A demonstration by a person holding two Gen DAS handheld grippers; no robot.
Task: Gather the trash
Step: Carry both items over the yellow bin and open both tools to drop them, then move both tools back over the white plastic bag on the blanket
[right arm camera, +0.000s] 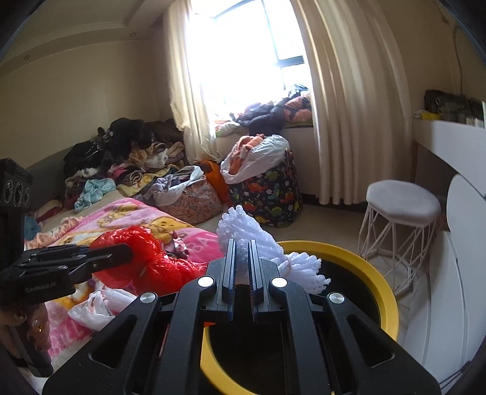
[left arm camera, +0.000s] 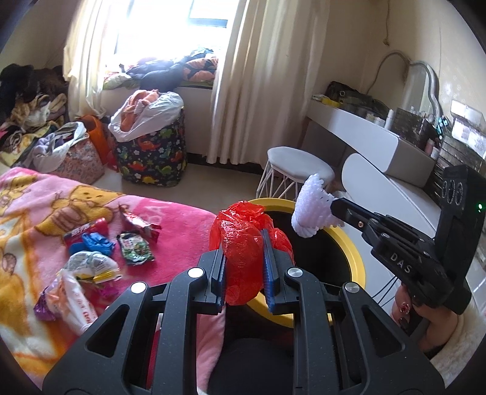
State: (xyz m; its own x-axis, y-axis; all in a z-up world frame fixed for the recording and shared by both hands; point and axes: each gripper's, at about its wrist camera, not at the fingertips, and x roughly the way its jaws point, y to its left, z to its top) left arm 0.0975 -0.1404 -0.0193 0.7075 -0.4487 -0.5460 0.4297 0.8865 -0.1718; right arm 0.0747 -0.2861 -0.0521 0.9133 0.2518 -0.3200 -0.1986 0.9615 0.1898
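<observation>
Over the yellow-rimmed bin (left arm camera: 358, 261), the left gripper (left arm camera: 244, 243) fingers clench a red plastic bag (left arm camera: 243, 243), the right gripper (right arm camera: 241, 258) fingers clench white foam netting (right arm camera: 243, 231).

Crumpled red bag (left arm camera: 243, 243), white foam net (left arm camera: 313, 209), held over bin (left arm camera: 355, 258)

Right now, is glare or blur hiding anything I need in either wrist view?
Left wrist view: window blown out, wrappers slightly soft, red bag and yellow-rimmed bin clear. Right wrist view: window glare again, curtain streaked, white foam net sharp; fisheye bends edges.
</observation>
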